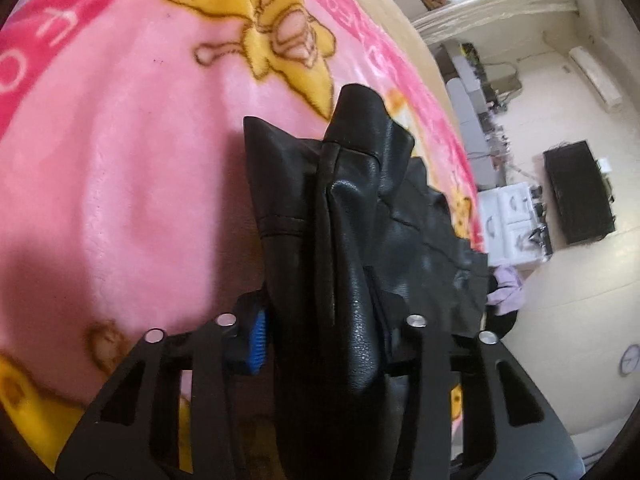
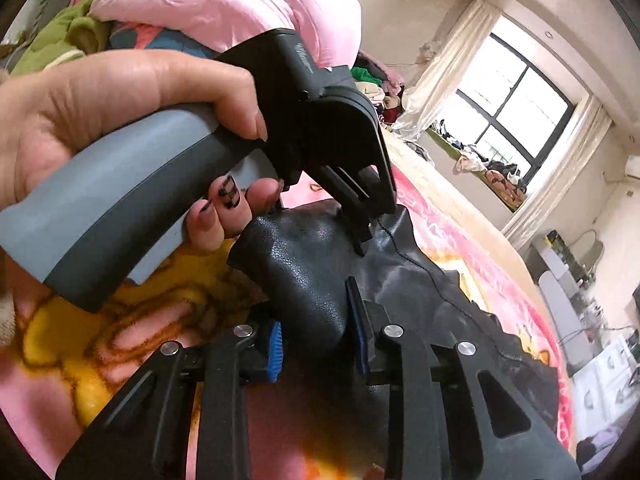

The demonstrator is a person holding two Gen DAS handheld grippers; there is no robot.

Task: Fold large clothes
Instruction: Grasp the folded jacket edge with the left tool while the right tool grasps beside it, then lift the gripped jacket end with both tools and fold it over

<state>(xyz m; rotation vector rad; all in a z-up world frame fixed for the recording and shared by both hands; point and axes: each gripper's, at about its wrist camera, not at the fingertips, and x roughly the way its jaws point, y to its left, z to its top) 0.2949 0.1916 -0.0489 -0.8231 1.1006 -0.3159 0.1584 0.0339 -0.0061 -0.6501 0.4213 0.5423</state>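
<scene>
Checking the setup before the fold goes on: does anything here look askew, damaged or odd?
Nothing looks damaged. The black leather garment lies bunched and creased on the pink cartoon blanket, not spread flat, with both the left gripper and the right gripper clamped on folds of it.

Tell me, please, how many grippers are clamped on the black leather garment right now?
2. The right gripper pinches a bunched fold of the black leather garment near the camera; the left gripper grips the garment farther along, held by the hand.
</scene>
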